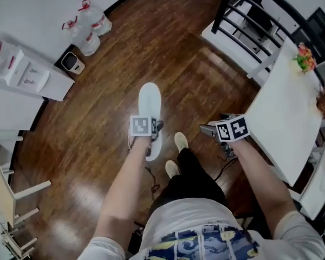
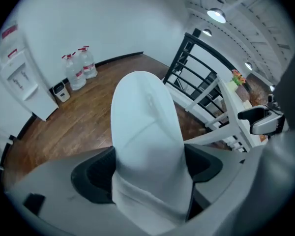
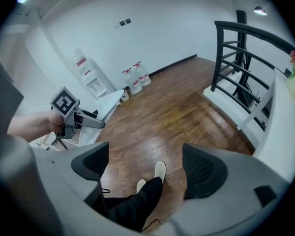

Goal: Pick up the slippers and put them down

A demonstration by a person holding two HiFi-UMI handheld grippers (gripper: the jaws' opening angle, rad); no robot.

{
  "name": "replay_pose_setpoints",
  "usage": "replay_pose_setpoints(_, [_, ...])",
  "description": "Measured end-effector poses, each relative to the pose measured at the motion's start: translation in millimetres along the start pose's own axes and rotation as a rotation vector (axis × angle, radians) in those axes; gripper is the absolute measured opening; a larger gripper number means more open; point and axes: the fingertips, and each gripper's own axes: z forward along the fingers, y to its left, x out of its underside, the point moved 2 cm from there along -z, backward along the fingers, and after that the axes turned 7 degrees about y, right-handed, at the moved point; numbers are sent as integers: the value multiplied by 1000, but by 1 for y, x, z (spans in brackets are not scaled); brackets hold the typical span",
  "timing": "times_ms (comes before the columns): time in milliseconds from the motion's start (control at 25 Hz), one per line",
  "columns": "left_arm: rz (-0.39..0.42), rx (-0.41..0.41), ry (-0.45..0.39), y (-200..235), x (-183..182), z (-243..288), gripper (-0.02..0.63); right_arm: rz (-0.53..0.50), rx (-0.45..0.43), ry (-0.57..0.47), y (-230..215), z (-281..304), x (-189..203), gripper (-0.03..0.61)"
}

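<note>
A white slipper is held in the left tongs, which are clamped on one end of it. It is lifted above the wood floor. The right tongs are spread apart and nothing is held in them

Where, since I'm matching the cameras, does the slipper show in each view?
Head view: centre, slipper held in the left gripper.
Left gripper view: slipper fills the middle, between the jaws.
Right gripper view: probably the slipper, at left behind the left gripper; unsure.
Shared landmark: water bottles.
</note>
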Motion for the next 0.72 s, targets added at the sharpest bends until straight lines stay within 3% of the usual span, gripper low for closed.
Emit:
replay_pose_setpoints(160, [-168,-9,28,64,-32,117,426,21,-5,35,-60,148,-75,480])
replay_pose_setpoints(280, [-242,2,52,104,-39,248,426,51,-8,56,-111,289,-97,480])
replay_pose_setpoints(400, [-310,-3,82,154,-21,405,426,76,-20,90,-152,435,-91,480])
replay_pose_setpoints(520, [-388,-6,107,193,11,544,426,25,-6,177,-193,558,-62,480])
replay_pose_setpoints(720, [-412,-63,216,253,55,720,433,-40,13,247,-245,697,-24,480])
